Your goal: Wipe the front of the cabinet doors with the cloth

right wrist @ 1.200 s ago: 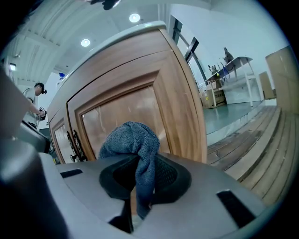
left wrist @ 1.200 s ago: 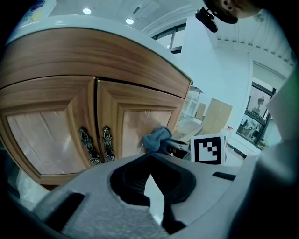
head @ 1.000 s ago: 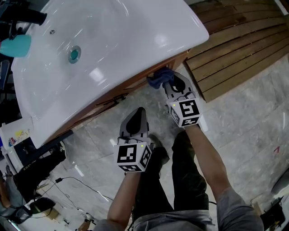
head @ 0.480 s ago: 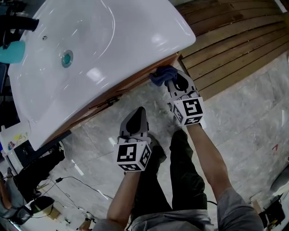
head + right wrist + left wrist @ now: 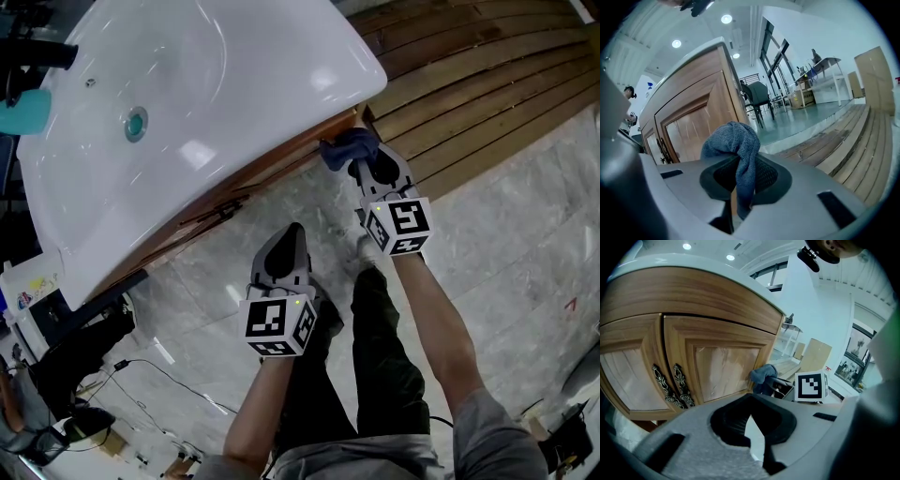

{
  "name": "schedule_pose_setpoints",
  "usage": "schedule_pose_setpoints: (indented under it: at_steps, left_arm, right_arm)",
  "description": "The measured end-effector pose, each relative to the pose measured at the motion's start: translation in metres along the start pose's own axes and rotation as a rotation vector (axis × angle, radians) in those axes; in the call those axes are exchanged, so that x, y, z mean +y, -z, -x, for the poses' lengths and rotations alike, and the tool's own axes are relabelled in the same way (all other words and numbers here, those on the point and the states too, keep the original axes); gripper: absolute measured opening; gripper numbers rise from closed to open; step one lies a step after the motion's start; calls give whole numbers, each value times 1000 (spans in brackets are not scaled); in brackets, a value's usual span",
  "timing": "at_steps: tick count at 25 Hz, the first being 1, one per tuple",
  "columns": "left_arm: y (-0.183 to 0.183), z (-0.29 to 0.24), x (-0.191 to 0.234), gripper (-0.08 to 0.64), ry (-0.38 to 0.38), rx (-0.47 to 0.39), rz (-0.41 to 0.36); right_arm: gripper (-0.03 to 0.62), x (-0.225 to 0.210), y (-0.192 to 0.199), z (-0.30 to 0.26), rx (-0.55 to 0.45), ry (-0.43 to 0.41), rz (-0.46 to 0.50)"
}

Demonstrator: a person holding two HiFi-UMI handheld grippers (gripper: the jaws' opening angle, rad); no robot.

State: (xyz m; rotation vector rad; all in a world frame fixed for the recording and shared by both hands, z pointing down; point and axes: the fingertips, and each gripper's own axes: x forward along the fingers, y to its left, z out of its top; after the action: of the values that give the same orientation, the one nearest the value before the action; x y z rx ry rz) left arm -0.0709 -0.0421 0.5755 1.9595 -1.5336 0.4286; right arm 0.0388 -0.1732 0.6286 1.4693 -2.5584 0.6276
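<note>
My right gripper (image 5: 359, 165) is shut on a blue-grey cloth (image 5: 346, 147) and holds it against the wooden cabinet front (image 5: 281, 171) close to its right corner, under the basin's rim. In the right gripper view the cloth (image 5: 734, 146) bunches up out of the closed jaws, beside the panelled door (image 5: 689, 129). The left gripper (image 5: 287, 236) hangs lower over the floor, shut with nothing in it, away from the doors. The left gripper view shows both cabinet doors (image 5: 717, 366) with ornate dark handles (image 5: 671, 385), the cloth (image 5: 762, 375) and the right gripper's marker cube (image 5: 810, 386).
A white basin (image 5: 234, 66) overhangs the cabinet. Wooden slat decking (image 5: 487, 75) lies to the right on the grey marble floor (image 5: 506, 244). A teal bottle (image 5: 26, 105) stands at the basin's far left. The person's legs (image 5: 375, 375) are below, and cables (image 5: 159, 380) trail at lower left.
The right gripper has slid the cloth to the right along the cabinet front, towards its corner. The left gripper has stayed where it was.
</note>
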Motion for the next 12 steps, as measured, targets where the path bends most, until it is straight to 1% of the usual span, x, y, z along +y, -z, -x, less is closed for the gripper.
schedule_pose_setpoints:
  at_steps: [5, 12]
  left_arm:
    - [-4, 10, -7, 8, 4, -1, 3]
    - [-8, 39, -17, 8, 24, 2, 4]
  right_arm:
    - [48, 15, -3, 18, 0, -24, 18]
    - [48, 31, -18, 52, -4, -12, 22]
